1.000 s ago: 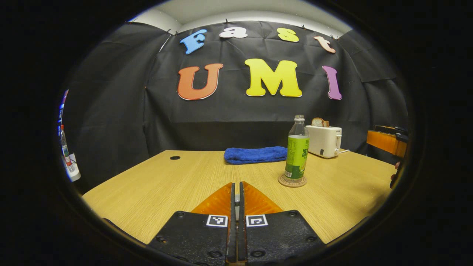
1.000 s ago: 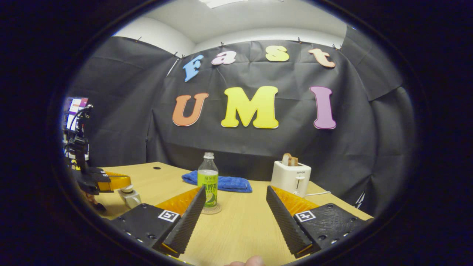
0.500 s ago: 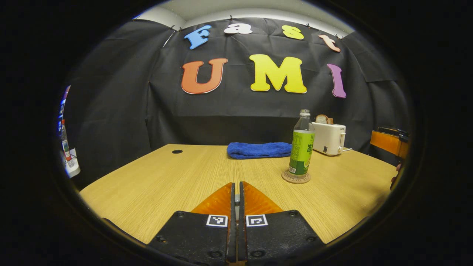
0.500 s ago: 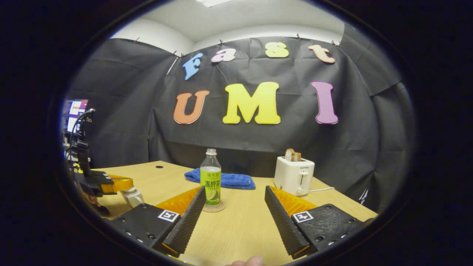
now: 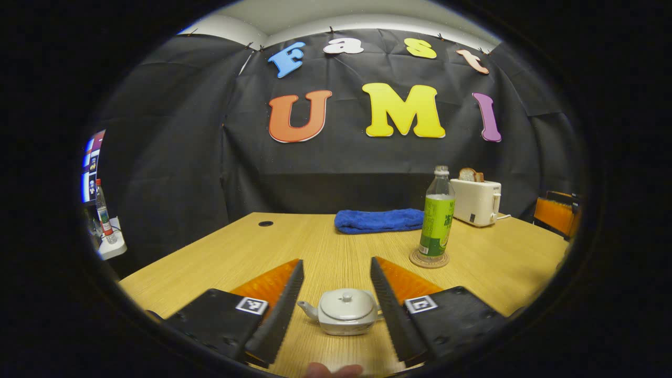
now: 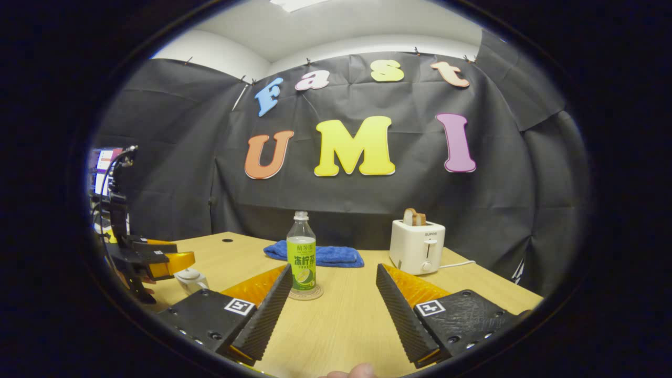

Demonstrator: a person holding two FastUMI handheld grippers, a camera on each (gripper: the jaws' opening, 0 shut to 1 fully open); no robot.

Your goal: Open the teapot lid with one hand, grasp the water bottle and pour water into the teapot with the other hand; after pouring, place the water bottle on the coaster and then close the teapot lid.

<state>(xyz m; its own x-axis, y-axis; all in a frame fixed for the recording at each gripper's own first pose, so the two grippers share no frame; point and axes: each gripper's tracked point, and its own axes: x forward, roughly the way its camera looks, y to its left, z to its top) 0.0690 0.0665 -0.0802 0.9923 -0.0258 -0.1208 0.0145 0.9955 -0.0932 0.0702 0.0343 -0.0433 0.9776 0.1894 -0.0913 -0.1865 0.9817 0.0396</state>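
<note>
A small white teapot (image 5: 344, 312) with its lid (image 5: 342, 303) on stands on the wooden table, low between the fingers of my left gripper (image 5: 336, 261), which is open and not touching it. The clear water bottle (image 5: 437, 220) with a green label stands upright on a round coaster (image 5: 429, 259) ahead to the right. In the right gripper view the bottle (image 6: 301, 257) and coaster (image 6: 306, 294) lie just beyond my open right gripper (image 6: 333, 266), near its left finger. The left gripper (image 6: 176, 253) hovers over the teapot (image 6: 190, 279) at far left.
A folded blue towel (image 5: 379, 220) lies at the back of the table (image 5: 226, 262), and a white toaster (image 5: 476, 201) with bread stands at the back right, its cord trailing right. The right gripper's body (image 5: 555, 214) shows at the right edge.
My left gripper went from shut to open, and the teapot with its lid on has come into view between its fingers. The right gripper stays open and has barely shifted.
</note>
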